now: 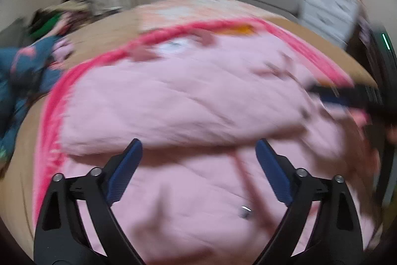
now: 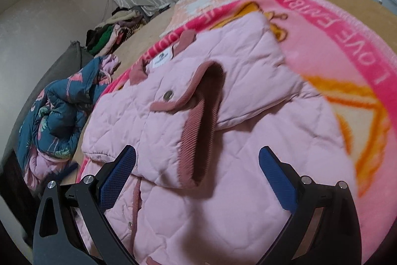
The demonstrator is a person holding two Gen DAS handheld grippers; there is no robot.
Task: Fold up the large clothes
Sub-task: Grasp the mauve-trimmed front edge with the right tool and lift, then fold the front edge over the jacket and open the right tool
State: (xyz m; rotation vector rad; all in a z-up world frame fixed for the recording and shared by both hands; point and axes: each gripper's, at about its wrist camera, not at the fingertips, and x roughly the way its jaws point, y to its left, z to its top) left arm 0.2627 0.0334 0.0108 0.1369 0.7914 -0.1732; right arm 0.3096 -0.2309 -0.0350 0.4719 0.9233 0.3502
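Both tools are seen with jaws spread wide and nothing held: the left gripper (image 1: 198, 153) hovers over pale pink cloth, the right gripper (image 2: 197, 160) likewise, blue pads clear of fabric as far as can be told. Directly ahead of and beneath both lies the pink quilted jacket (image 2: 198, 96), spread on a pink printed blanket (image 2: 347, 46) over a tan bed surface (image 1: 104, 41). A sleeve with a darker ribbed cuff (image 2: 198, 140) is laid across the body, the cuff end lying between the right fingers and nearest that tool. The collar and white label (image 2: 161, 58) are placed at the far end, so the jacket's long axis is judged to run away from the grippers, tilted to the left in the right wrist view. The left wrist view is motion-blurred; a folded edge of the jacket is seen running crosswise just beyond the left fingertips, and the right gripper shows as a dark smear at the right edge. The near hem end is judged closest to both tools, so a fold toward the collar would probably be started there. A blue patterned garment (image 2: 57, 111) is bunched well off to the left, with a clothes pile (image 2: 114, 34) farther back.
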